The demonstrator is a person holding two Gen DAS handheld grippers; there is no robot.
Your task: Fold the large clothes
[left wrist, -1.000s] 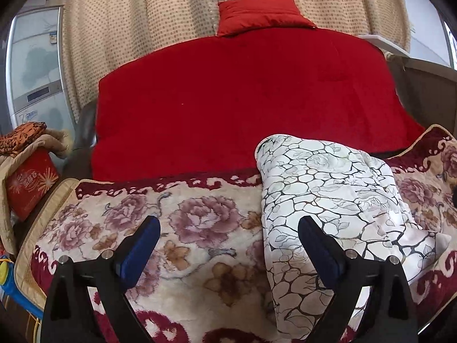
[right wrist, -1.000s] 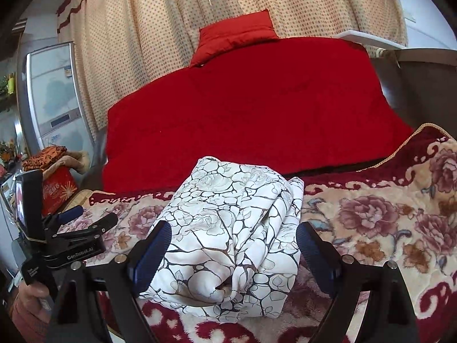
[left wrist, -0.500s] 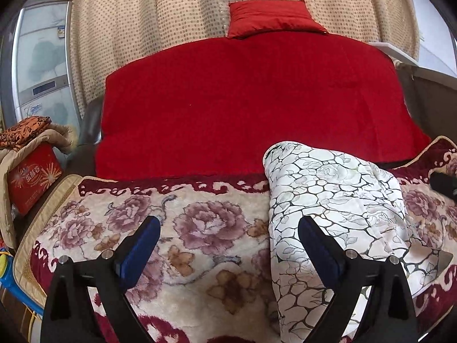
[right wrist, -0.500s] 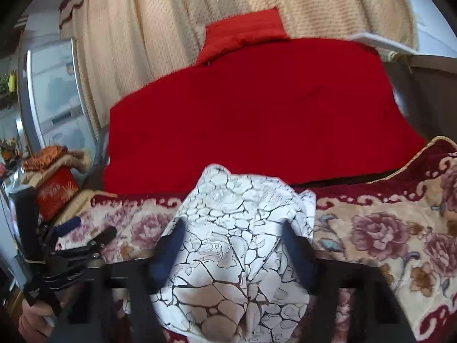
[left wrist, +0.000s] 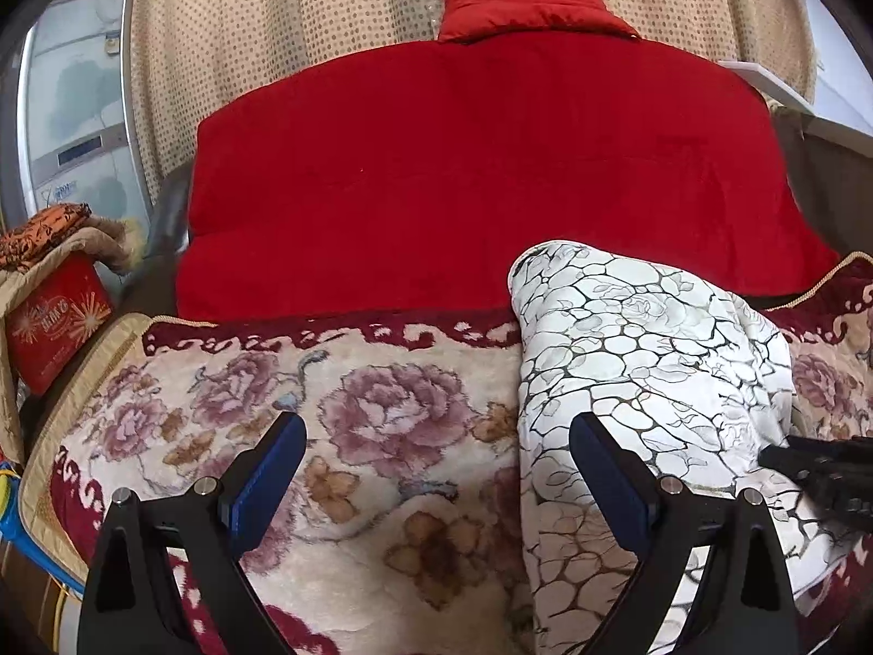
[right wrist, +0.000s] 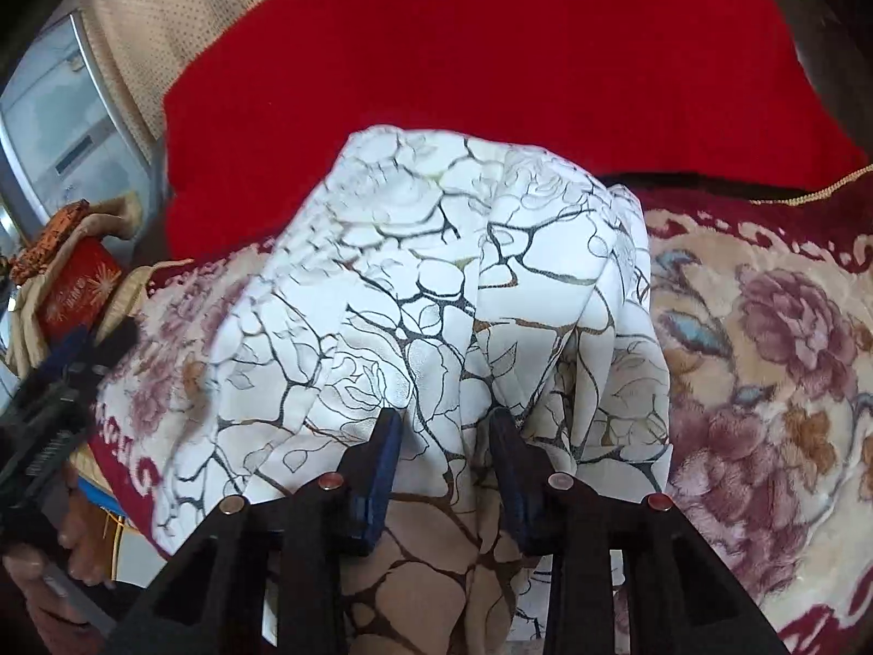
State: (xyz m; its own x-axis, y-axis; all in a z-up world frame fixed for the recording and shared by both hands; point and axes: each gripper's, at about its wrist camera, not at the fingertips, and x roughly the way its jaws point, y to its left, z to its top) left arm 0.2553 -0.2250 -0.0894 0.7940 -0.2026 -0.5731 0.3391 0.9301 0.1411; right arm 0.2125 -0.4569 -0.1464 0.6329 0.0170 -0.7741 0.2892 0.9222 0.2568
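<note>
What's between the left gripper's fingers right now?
Only the floral blanket, in the left wrist view; the left gripper is open, the white garment behind its right finger.

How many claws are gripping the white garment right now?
1. The right claw is closed on a fold at the near edge of the garment. The left claw is open above the floral blanket, holding nothing.

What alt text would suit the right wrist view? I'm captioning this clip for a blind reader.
The right claw is closing on a bunched fold of a white garment with a dark crackle print, which lies folded on a floral blanket. Behind it is a red-covered sofa back; the left claw shows blurred at the left edge.
</note>
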